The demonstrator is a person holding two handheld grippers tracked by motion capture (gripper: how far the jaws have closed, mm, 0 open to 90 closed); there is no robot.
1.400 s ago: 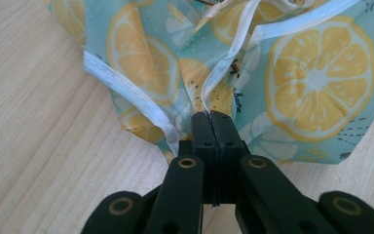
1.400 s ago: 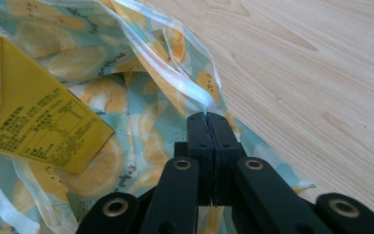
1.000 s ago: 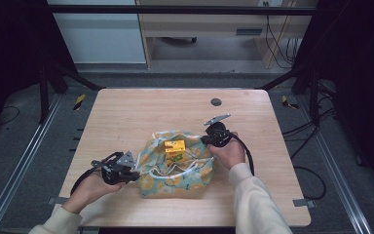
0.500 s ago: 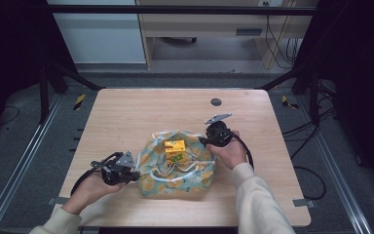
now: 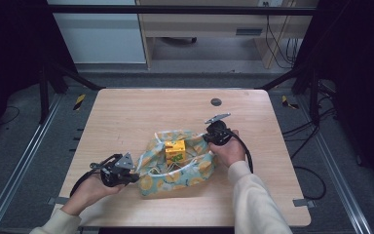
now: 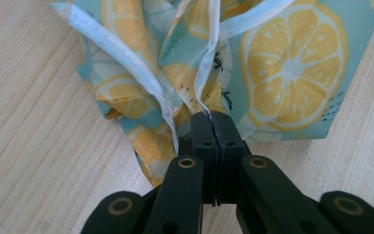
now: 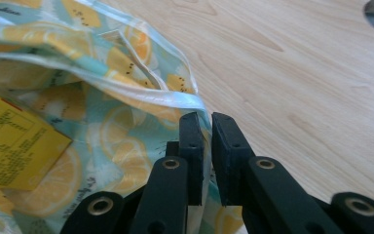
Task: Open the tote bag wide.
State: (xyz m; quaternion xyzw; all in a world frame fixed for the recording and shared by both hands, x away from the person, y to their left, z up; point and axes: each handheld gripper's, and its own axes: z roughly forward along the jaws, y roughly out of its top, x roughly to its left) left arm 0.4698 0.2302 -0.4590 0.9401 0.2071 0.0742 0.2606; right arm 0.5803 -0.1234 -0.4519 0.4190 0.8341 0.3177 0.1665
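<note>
Bag (image 5: 177, 168) with lemon print lies near the tabletop's near edge, yellow box (image 5: 175, 150) already inside; its rim is pinched by left gripper (image 6: 213, 116), while right gripper (image 7: 208, 122), nearly closed, has just been closing on the opposite rim; closing remains.

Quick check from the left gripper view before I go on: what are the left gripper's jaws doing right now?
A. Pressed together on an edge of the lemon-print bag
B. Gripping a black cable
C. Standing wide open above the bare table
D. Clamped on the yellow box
A: in the left gripper view the left gripper has its jaws pressed flat together, pinching the whitish hem of the lemon-print bag, which lies on the wooden table.
</note>
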